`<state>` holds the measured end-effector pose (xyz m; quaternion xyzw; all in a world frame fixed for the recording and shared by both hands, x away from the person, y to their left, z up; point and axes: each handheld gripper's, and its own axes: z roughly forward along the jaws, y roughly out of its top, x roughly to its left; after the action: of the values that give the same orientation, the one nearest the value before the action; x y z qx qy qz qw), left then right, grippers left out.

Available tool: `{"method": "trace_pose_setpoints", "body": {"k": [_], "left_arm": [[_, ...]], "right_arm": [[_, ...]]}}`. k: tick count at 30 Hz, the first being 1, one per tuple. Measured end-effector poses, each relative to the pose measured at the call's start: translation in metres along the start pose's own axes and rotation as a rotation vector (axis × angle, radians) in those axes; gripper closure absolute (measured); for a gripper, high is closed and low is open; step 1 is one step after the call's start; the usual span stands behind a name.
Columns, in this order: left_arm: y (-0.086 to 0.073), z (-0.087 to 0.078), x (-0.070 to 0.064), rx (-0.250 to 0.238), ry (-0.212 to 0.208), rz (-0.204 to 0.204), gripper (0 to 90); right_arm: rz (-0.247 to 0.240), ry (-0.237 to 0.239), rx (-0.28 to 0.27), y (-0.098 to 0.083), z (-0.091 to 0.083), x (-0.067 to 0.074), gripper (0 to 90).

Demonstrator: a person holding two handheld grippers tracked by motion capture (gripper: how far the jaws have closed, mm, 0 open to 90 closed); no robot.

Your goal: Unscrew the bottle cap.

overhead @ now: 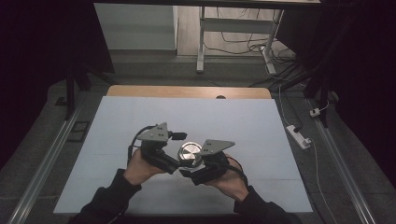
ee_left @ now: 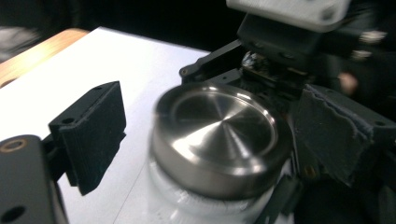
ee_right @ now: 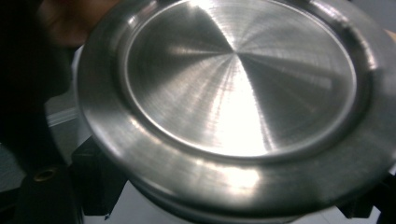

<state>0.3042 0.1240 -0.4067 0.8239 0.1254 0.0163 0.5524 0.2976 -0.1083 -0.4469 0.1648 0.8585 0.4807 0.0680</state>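
The left gripper (ee_left: 205, 135) stands with its black jaws spread, one pad clear of the round brushed-steel lid (ee_left: 219, 140) and the other just beside its rim, so it grips nothing; the lid sits between them, capping a clear glass-like jar (ee_left: 187, 205) whose white threaded neck shows beneath; the right gripper (overhead: 198, 169) is pressed tight on the jar below the lid, holding it just above the white table sheet (overhead: 140, 116), and in its own view the lid (ee_right: 238, 93) looms right over the jaws; as I judge it, the jar is secured but the lid is on and level; whether it is loosened I cannot tell; what is left is a fresh grip on the rim to turn or lift it.
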Motion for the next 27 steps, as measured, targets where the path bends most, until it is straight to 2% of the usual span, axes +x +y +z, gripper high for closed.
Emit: {"method": "trace_pose_setpoints", "body": {"k": [1,2,4,6,10,14,18,24,25,26,27], "left_arm": [[-0.002,-0.005,0.001,0.001,-0.046,0.024,11.1],[-0.003,-0.008,0.002,0.006,-0.075,0.048,12.2],[-0.004,-0.008,0.0,0.045,-0.128,0.088,13.2],[-0.004,-0.004,-0.003,0.085,-0.136,0.131,13.6],[-0.004,0.006,-0.007,0.148,-0.15,0.164,15.7],[-0.006,0.008,-0.008,0.162,-0.151,0.181,18.8],[-0.006,0.01,-0.009,0.127,-0.094,0.156,19.9],[-0.003,0.021,-0.016,0.119,0.082,0.129,20.4],[-0.002,0.023,-0.018,0.116,0.106,0.126,20.4],[-0.002,0.023,-0.018,0.116,0.106,0.126,20.5],[-0.002,0.025,-0.02,0.113,0.131,0.124,20.5]], "right_arm": [[-0.005,0.019,-0.001,0.0,0.0,0.001,14.8],[-0.01,0.041,-0.001,0.001,0.0,0.001,14.8],[-0.031,0.076,0.008,0.002,0.0,0.004,14.8],[-0.056,0.102,0.015,0.002,0.003,0.008,14.8],[-0.083,0.129,0.032,0.002,0.007,0.015,14.8],[-0.095,0.14,0.041,0.001,0.009,0.019,14.8],[-0.083,0.11,0.037,0.002,0.008,0.018,14.8],[-0.029,0.016,0.038,0.001,0.006,0.009,14.8],[-0.017,0.007,0.036,0.0,0.006,0.007,14.8],[-0.017,0.007,0.036,0.0,0.006,0.007,14.8],[-0.004,-0.01,0.031,0.0,0.005,0.005,14.8]]}}
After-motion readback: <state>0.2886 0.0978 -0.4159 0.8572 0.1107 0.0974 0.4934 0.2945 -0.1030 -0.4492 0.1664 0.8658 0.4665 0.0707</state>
